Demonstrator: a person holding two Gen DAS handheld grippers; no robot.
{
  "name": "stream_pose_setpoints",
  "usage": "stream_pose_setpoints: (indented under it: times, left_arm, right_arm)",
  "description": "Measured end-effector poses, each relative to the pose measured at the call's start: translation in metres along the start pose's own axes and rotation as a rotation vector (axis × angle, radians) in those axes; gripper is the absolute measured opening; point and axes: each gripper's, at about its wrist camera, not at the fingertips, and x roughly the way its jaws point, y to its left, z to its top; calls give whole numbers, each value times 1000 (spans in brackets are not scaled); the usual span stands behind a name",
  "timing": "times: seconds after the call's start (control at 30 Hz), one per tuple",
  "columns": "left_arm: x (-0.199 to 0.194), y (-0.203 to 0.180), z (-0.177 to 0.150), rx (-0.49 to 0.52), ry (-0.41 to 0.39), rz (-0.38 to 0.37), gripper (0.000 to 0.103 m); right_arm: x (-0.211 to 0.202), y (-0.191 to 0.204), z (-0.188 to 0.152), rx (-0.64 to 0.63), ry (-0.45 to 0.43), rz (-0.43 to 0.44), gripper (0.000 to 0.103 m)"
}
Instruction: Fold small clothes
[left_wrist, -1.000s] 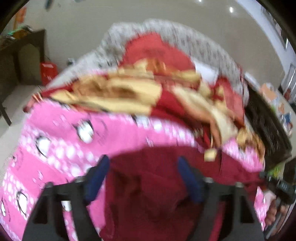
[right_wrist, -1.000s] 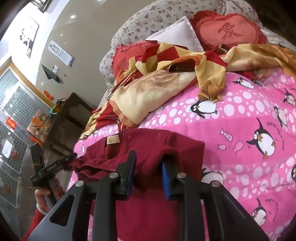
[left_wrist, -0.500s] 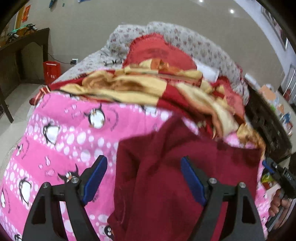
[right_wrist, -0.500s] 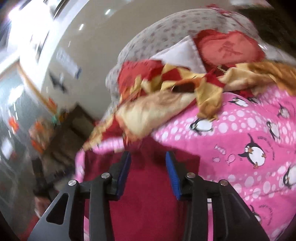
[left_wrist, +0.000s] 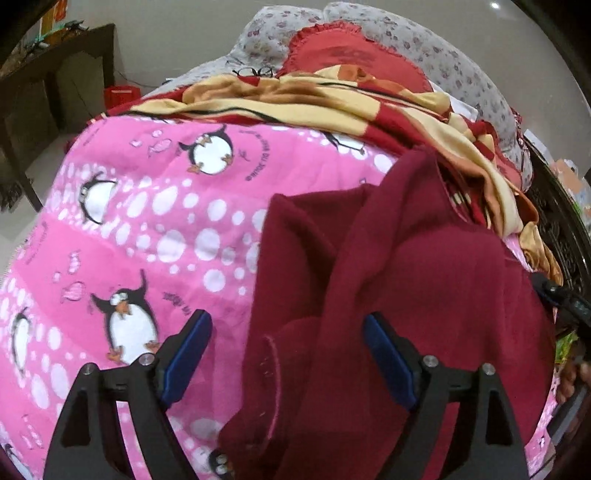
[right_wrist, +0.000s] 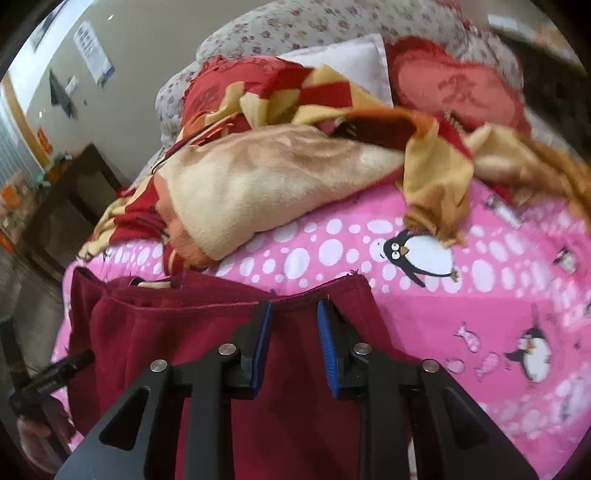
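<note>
Dark red garment: spread rumpled on the pink penguin blanket of the bed, no finished fold seen. Left tongs: held wide, gripping nothing. Right tongs: just narrowed, no grip on cloth seen.

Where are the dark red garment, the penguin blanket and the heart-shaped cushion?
dark red garment (left_wrist: 424, 280), left wrist view, its middle.
penguin blanket (left_wrist: 147, 229), left wrist view, a bare pink part.
heart-shaped cushion (right_wrist: 458, 88), right wrist view, its face.
</note>
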Motion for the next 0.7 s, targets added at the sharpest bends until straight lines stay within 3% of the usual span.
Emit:
stream_pose_setpoints:
  times: [0.03, 0.17, 0.3, 0.43, 0.6, 0.7]
  left_arm:
    - [-5, 1, -1, 8, -9, 11, 89]
    - [-25, 7, -6, 11, -42, 27, 88]
    - [-41, 19, -18, -23, -52, 20, 88]
    - [-50, 30, -34, -50, -52, 10, 88]
    - [-44, 37, -46, -61, -24, 4, 88]
    - [-39, 41, -51, -85, -10, -15, 89]
  right_arm:
    - [-8, 7, -2, -17, -14, -3, 40]
    - [-34, 57, -15, -131, -37, 145, 40]
    - [-27, 118, -23, -261, -15, 237, 40]
    - [4, 165, -24, -340, 2, 212, 40]
    - [48, 193, -6, -300, 38, 197, 40]
    - [79, 205, 1, -265, 110, 174, 40]
